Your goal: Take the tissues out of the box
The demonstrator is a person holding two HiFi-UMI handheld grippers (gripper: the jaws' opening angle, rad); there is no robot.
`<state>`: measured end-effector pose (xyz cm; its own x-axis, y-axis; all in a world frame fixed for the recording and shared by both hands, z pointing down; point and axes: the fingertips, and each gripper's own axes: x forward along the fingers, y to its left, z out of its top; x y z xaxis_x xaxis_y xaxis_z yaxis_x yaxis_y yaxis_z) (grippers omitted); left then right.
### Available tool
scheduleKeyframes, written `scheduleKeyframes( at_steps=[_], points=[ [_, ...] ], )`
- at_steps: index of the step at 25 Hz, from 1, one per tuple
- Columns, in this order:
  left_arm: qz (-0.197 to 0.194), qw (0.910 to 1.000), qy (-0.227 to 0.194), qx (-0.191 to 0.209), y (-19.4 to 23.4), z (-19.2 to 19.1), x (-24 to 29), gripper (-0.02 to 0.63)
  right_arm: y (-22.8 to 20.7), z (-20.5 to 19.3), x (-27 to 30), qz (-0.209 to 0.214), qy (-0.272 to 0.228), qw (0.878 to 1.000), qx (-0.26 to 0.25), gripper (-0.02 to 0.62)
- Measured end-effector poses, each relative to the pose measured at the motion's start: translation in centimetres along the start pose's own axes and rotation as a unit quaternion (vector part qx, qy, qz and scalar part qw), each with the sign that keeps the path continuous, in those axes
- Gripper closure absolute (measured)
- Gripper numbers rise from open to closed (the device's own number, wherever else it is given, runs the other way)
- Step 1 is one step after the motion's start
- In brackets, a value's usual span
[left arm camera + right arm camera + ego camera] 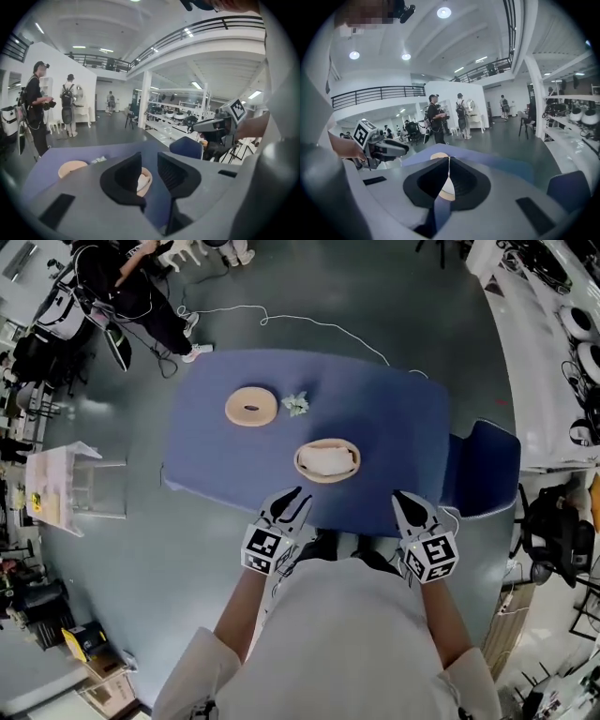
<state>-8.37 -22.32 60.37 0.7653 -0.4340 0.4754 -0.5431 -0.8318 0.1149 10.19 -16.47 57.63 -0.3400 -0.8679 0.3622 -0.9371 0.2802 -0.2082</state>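
On the blue table (pixel 394 418) stands a round beige box (pixel 326 460), open, with white tissues inside. Its beige lid (pixel 251 407) with a slot lies to the far left, and a crumpled tissue (pixel 296 404) lies beside the lid. My left gripper (pixel 292 499) hovers at the table's near edge, short of the box, jaws open and empty. The left gripper view shows the box (pixel 144 181) through the gap of the left gripper (pixel 149 162). My right gripper (pixel 403 498) is to the box's near right, shut on nothing. In the right gripper view, the box (pixel 446 188) sits beyond the right gripper (pixel 449 160).
A blue chair (pixel 483 470) stands against the table's right side. A clear plastic stand (pixel 80 486) is on the floor to the left. A white cable (pixel 309 324) trails across the floor behind the table. People (pixel 141 296) stand at the far left, and white benches (pixel 553 352) line the right.
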Motion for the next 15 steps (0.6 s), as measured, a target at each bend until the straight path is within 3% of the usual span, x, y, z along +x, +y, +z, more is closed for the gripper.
scheduleKeyframes(
  at_steps=[7, 15],
  points=[
    [-0.082, 0.9950, 0.048, 0.033, 1.6, -2.8, 6.3, 0.492, -0.4, -2.9, 1.9, -0.051, 0.028, 0.998, 0.024, 0.565],
    [-0.125, 0.9791, 0.137, 0.084, 4.4, -7.3, 13.7, 0.492, -0.7, -4.1, 4.7, -0.087, 0.042, 0.994, 0.056, 0.565]
  ],
)
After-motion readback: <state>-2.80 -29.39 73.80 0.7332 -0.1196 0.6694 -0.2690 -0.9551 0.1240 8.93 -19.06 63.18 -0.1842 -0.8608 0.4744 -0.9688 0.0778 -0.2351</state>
